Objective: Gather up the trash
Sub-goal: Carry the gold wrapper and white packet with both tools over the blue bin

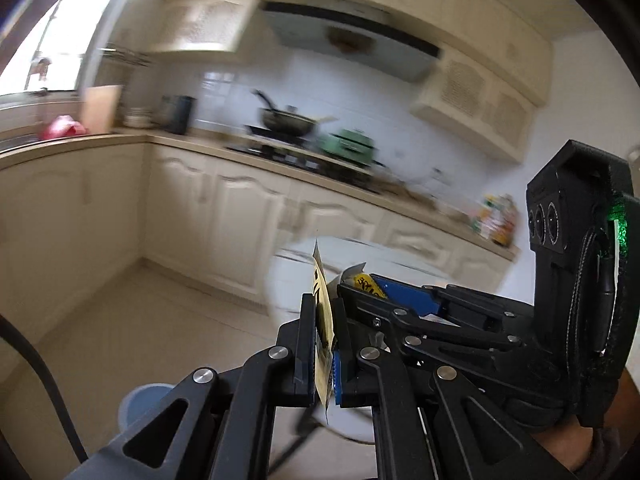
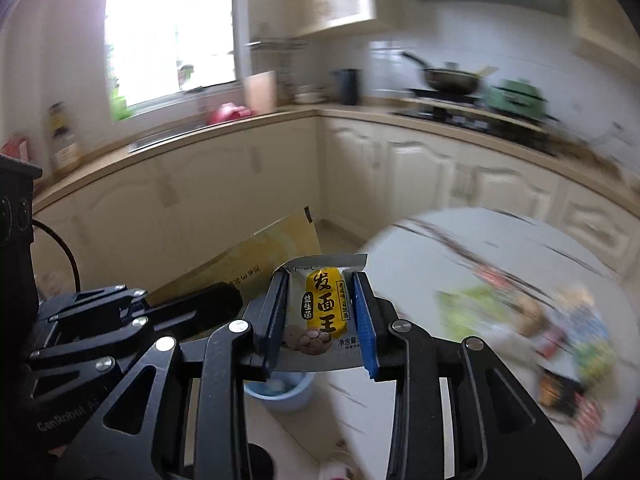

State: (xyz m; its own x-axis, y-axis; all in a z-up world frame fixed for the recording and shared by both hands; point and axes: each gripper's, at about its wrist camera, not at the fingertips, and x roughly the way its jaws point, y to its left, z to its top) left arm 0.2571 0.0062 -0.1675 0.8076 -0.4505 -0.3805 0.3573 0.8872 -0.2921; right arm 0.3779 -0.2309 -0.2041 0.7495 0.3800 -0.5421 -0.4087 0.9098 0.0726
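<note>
My left gripper (image 1: 325, 308) is shut on a thin yellow wrapper (image 1: 323, 312) that stands edge-on between its pads. In the right wrist view this same yellow wrapper (image 2: 256, 260) shows flat, to the left of my right gripper. My right gripper (image 2: 320, 280) is shut on a silver and yellow snack packet (image 2: 320, 304) with printed characters; the packet (image 1: 366, 280) also appears in the left wrist view. A light blue bin (image 2: 280, 390) stands on the floor below both grippers, and its rim (image 1: 140, 396) shows at the lower left. Both grippers hover over the edge of a round white table (image 2: 460, 248).
Several colourful wrappers (image 2: 552, 340) lie blurred on the white table at the right. Cream kitchen cabinets (image 1: 240, 216) run along the back, with a wok (image 1: 286, 122) and a green pot (image 1: 350, 144) on the stove. A black cable (image 1: 44, 364) hangs at the left.
</note>
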